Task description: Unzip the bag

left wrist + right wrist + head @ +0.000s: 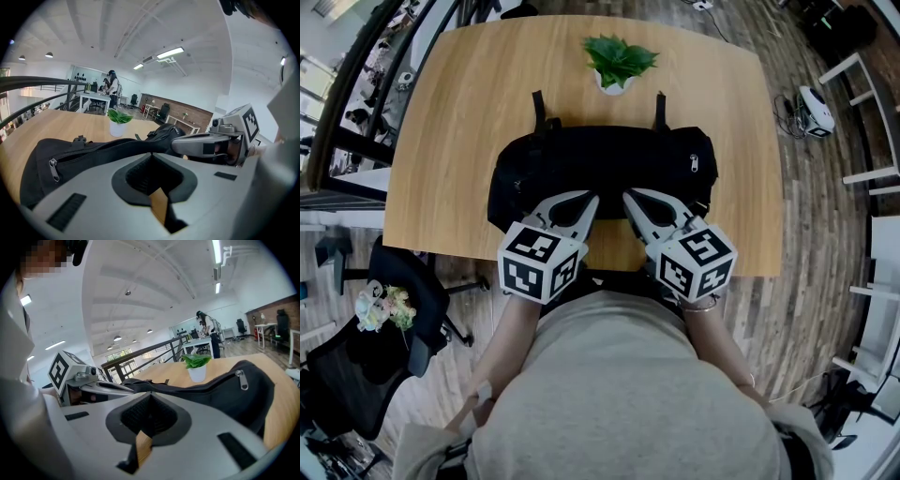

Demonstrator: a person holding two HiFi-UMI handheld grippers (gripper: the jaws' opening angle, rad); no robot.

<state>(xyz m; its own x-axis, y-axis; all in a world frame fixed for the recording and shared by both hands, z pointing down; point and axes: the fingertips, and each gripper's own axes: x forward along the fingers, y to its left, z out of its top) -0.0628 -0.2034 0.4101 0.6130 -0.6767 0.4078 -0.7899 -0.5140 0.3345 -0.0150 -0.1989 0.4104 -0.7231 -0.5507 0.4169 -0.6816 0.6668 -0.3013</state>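
Bag (600, 169) lay zipped | left gripper (592, 198), right gripper (628, 197) sat clenched, empty, near side | next likely: pinch right-end zipper pull (695, 161)

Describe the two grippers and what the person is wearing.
The left gripper and right gripper are light grey, tapered shells with dark ribbed inner pads; each carries a white cube with black square markers. The person wears a greyish-beige top.

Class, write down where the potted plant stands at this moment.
In the head view the potted plant stands at the table's far edge, midway across, just beyond the black bag.
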